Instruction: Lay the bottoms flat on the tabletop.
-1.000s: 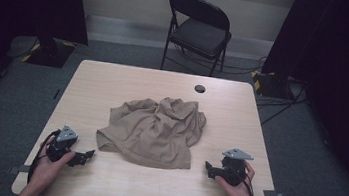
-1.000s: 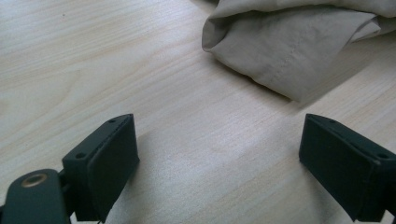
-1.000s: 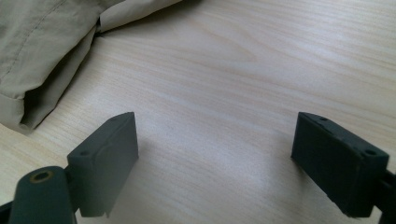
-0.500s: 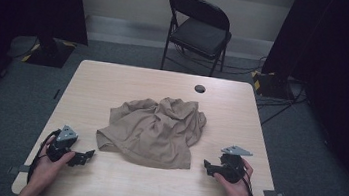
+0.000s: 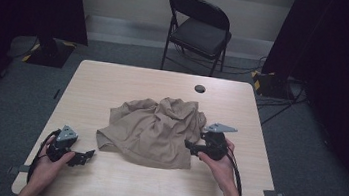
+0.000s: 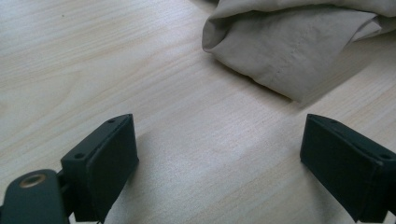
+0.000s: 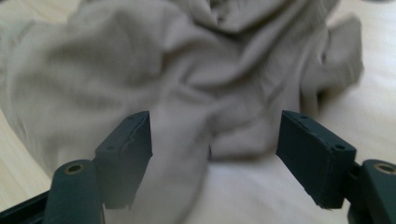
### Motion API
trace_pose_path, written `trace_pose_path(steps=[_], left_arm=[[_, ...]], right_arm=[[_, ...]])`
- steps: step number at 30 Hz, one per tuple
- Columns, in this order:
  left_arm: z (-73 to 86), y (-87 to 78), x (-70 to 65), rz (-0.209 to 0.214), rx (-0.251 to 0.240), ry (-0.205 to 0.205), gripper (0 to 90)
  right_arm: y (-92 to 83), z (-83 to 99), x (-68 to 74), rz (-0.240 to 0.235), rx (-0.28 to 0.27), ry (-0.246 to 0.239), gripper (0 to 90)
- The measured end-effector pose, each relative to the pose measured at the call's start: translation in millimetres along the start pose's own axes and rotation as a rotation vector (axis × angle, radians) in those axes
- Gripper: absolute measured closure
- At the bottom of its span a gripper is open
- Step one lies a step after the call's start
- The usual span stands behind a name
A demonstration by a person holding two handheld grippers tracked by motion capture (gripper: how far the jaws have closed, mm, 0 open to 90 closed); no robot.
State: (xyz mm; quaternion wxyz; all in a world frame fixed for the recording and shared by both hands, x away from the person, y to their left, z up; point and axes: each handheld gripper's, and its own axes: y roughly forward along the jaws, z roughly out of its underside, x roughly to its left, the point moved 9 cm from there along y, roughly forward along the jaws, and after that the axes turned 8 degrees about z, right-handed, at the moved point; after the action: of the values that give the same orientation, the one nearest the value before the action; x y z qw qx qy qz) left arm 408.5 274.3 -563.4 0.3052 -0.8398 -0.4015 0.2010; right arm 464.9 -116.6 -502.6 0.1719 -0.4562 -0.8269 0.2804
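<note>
1. Right gripper (image 5: 191, 146) was the one that mattered: it hung right at the right-hand edge of the crumpled tan shirt (image 5: 153, 130), jaws spread wide but just starting to close a little, nothing between them yet. In the right gripper view the cloth (image 7: 187, 79) sat dead ahead of the jaws, so I'd guess a short push forward gets a pinch.
2. Left gripper (image 5: 85, 156) rested near the front left corner, jaws spread too and empty, with the shirt's folded lower-left corner (image 6: 280, 56) a bit ahead and off to the side. So the right hand (image 5: 220, 164) was clearly nearer.
3. Shirt lay bunched mid-table, no real long axis.
4. Light wood table (image 5: 114, 80), small round hole (image 5: 200, 88) farther back.
5. Beyond it: black folding chair (image 5: 198, 30), grey carpet, dark curtains.
</note>
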Motion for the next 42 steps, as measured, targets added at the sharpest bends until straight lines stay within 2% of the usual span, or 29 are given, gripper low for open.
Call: trace_pose_path(steps=[5,8,10,14,15,18,22,25,26,28,31,33,38,42], left_arm=[[0.0,0.0,0.0,0.002,-0.001,0.0,10.4],[0.0,0.1,-0.1,0.006,0.0,0.002,10.2],[0.1,0.2,-0.5,0.009,-0.001,-0.001,10.1],[0.1,0.2,-0.5,0.012,-0.001,0.0,10.0],[0.1,0.2,-0.5,0.012,-0.001,0.001,10.0],[0.2,0.0,-0.5,0.016,0.0,0.004,9.9],[0.3,-0.1,-0.5,0.018,0.0,0.005,10.0],[0.4,-0.2,-0.5,0.019,0.0,0.006,9.9],[0.4,-0.2,-0.5,0.019,0.0,0.006,9.9],[0.4,-0.3,-0.2,0.018,0.001,0.009,10.0],[0.4,-0.3,-0.4,0.02,0.0,0.007,9.9],[0.4,-0.2,-0.4,0.02,0.0,0.007,9.9],[0.4,-0.2,-0.4,0.02,0.0,0.007,10.0],[0.4,-0.2,-0.4,0.02,0.0,0.007,9.9]], right_arm=[[16.7,-35.9,7.2,-0.037,-0.023,0.006,24.8],[29.6,-53.6,9.1,-0.035,-0.025,-0.011,24.5],[41.8,-67.4,11.6,-0.049,-0.024,-0.008,24.7],[67.4,-83.6,17.4,-0.05,0.0,-0.04,24.3],[74.3,-85.6,18.6,-0.044,0.008,-0.045,24.4],[95.4,-84.6,24.9,-0.073,0.047,-0.027,24.3],[120.3,-71.8,26.6,-0.048,0.091,-0.013,22.5],[131.1,-62.5,25.6,-0.034,0.123,-0.001,24.4],[132.9,-61.5,24.9,-0.03,0.123,-0.003,28.9],[134.5,-58.7,24.3,-0.017,0.138,-0.009,47.7],[133.6,-54.7,24.5,-0.01,0.146,-0.025,70.1],[130.0,-54.4,22.9,-0.014,0.131,-0.024,80.8],[110.4,-60.7,21.7,-0.041,0.087,-0.012,84.4],[80.7,-67.0,20.4,-0.057,0.03,-0.023,84.4]])
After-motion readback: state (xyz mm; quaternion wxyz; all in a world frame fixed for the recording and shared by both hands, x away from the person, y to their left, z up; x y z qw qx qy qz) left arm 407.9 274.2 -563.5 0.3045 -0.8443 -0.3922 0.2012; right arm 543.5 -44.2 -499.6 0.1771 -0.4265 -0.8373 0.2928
